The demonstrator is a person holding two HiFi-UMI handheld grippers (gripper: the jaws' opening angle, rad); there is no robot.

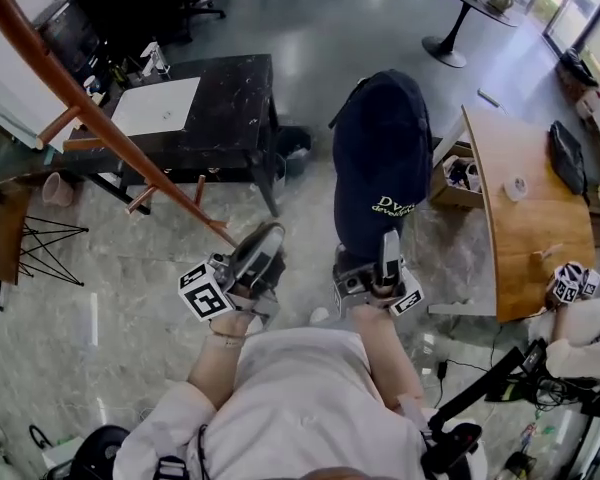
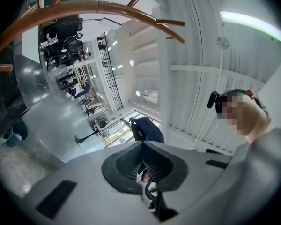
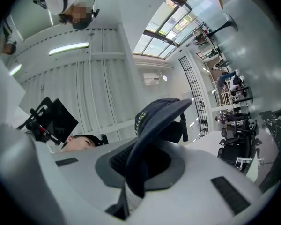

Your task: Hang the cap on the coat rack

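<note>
Right gripper [image 3: 139, 168] pinched tight on brim of navy cap [image 1: 381, 158]; cap held up, apart from coat rack [image 1: 92, 111]. Left gripper [image 2: 145, 166] pressed together, empty, near a rack peg tip.

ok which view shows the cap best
The head view: the whole navy cap shows, crown and yellow lettering, held up in the right gripper. The right gripper view shows it mostly edge-on, its brim clamped between the jaws. The left gripper view shows it small and distant.
</note>
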